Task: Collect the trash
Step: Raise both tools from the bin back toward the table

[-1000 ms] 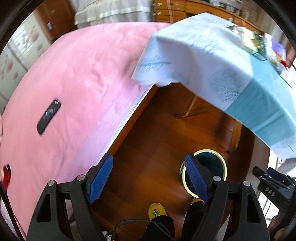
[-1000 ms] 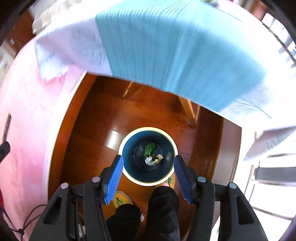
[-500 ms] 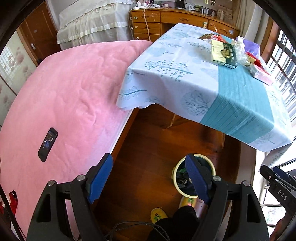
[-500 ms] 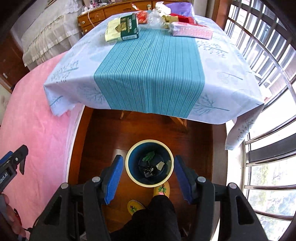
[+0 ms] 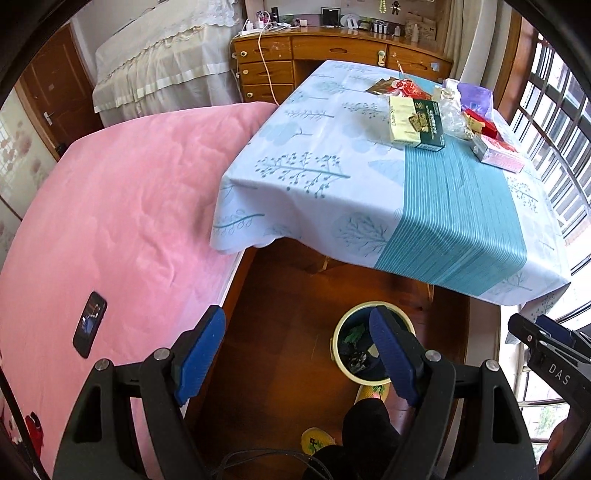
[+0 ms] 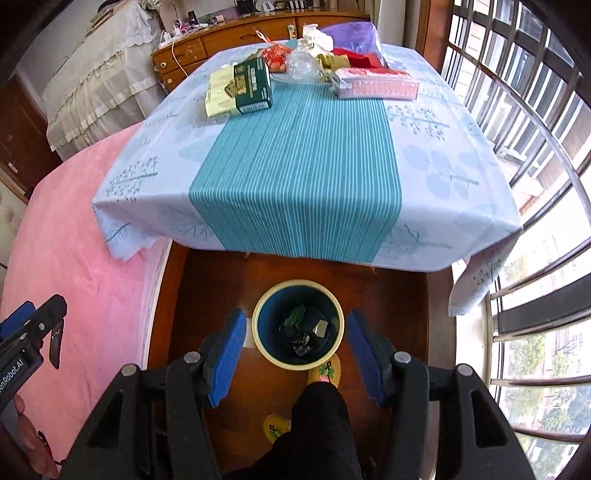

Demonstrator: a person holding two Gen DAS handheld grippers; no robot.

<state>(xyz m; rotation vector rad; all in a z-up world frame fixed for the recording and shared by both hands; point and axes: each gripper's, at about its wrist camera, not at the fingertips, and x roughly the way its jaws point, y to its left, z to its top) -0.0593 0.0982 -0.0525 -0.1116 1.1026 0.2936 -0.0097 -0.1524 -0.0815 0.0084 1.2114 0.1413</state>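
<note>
A round bin (image 6: 297, 360) with a cream rim and blue inside stands on the wooden floor below the table; green and pale scraps (image 6: 300, 326) lie in it. My right gripper (image 6: 293, 341) hangs high above it, open and empty. My left gripper (image 5: 295, 339) is open and empty too, over the floor beside the bin (image 5: 341, 332). On the table's far end lie a green and cream box (image 6: 242, 90), a pink box (image 6: 376, 88), clear crumpled plastic (image 6: 301, 64), red packets (image 6: 275, 57) and a purple bag (image 6: 352, 35).
The table (image 6: 295, 177) wears a pale blue cloth with a teal stripe. A pink bed (image 5: 110, 206) lies left, with a phone (image 5: 89, 324) on it. A person's dark leg (image 6: 317, 417) and yellow slippers stand by the bin. Barred windows (image 6: 535, 184) run along the right.
Both grippers have risen well above the bin, so the tabletop and its clutter came into view. The bin looks smaller and farther below. Both stayed open and empty.
</note>
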